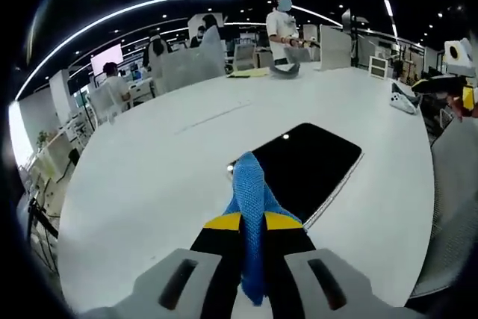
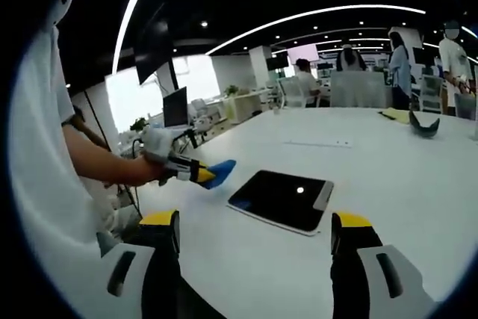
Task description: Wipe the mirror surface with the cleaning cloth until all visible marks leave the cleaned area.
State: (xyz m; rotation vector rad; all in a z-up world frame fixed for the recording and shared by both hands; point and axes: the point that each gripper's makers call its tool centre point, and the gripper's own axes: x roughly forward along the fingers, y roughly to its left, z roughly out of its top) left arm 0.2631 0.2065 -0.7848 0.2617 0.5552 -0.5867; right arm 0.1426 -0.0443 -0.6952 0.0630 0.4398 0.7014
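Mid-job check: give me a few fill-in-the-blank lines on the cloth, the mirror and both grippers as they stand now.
1. The left gripper is shut on the ____ woven cleaning cloth.
2. The dark rectangular mirror lies flat on the ____ round table.
3. The right gripper has its jaws ____, holding nothing.
4. In the right gripper view, the cloth sits to the ____ of the mirror.

Missing words: blue; white; open; left

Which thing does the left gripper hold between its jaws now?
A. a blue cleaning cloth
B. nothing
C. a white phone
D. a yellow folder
A: the left gripper is shut on the blue cleaning cloth, near the dark mirror.
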